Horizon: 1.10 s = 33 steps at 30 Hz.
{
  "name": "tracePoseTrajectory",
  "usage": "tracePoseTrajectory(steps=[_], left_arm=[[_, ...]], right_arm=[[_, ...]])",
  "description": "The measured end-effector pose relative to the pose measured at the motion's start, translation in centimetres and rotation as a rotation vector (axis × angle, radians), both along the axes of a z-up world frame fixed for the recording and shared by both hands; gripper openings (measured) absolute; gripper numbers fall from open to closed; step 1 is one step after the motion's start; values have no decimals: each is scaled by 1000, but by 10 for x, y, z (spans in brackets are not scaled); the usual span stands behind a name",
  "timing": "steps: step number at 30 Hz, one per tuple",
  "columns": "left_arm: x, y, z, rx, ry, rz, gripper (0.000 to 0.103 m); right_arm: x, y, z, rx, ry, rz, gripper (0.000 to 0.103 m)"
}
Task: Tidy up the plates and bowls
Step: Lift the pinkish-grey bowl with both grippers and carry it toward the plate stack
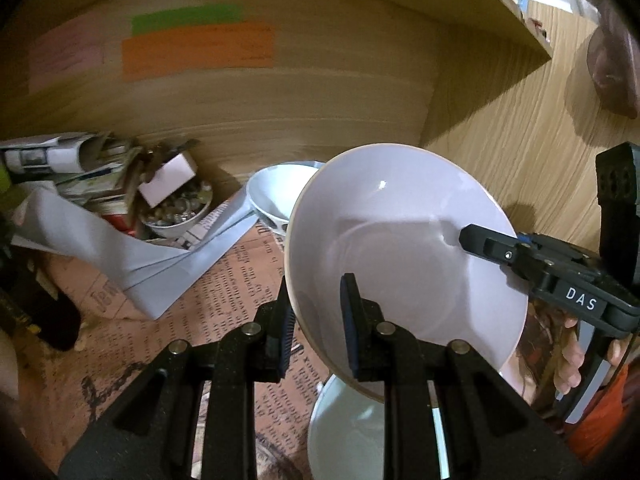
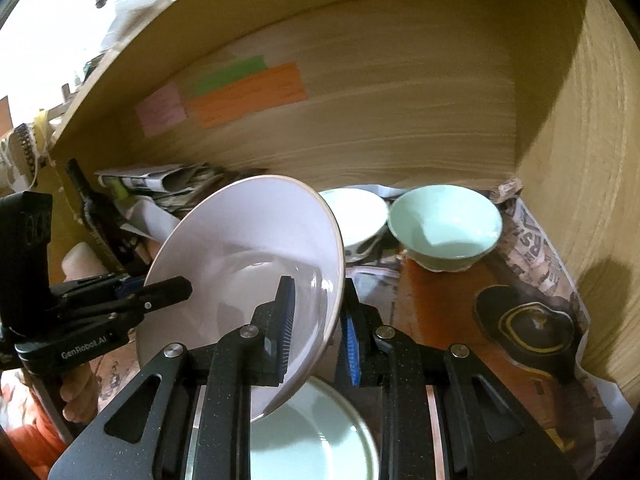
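Observation:
A pale lilac plate (image 1: pixel 400 248) (image 2: pixel 240 256) hangs tilted in the air inside a wooden shelf. My left gripper (image 1: pixel 318 312) is shut on its left rim, one pad inside and one behind. My right gripper (image 2: pixel 318 320) is shut on the opposite rim. Each gripper shows in the other's view: the right gripper (image 1: pixel 472 240) and the left gripper (image 2: pixel 180 290). Directly under the held plate lies a pale green plate (image 1: pixel 352 440) (image 2: pixel 312 440). At the back stand a white bowl (image 1: pixel 272 192) (image 2: pixel 356 212) and a mint green bowl (image 2: pixel 444 224).
Newspaper (image 1: pixel 224 280) lines the shelf floor. Folded papers (image 1: pixel 120 252), a paper stack and a small bowl of round bits (image 1: pixel 176 212) crowd the back left. A dark bottle (image 2: pixel 92 208) stands at the left. A black spoon-shaped dish (image 2: pixel 528 324) lies near the right wall (image 2: pixel 592 200).

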State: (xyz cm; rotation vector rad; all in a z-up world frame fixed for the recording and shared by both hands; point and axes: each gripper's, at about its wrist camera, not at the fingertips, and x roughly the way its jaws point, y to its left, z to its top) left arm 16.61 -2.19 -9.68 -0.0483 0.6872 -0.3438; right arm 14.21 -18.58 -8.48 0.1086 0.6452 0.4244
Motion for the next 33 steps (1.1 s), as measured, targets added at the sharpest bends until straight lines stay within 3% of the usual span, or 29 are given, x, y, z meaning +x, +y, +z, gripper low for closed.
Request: tracePoseTrajectory(steps=[33], left_arm=[[-96,119,-23,-79,21,172,21]], right_arm=[[-39,111,-23,-22,70,193,20]])
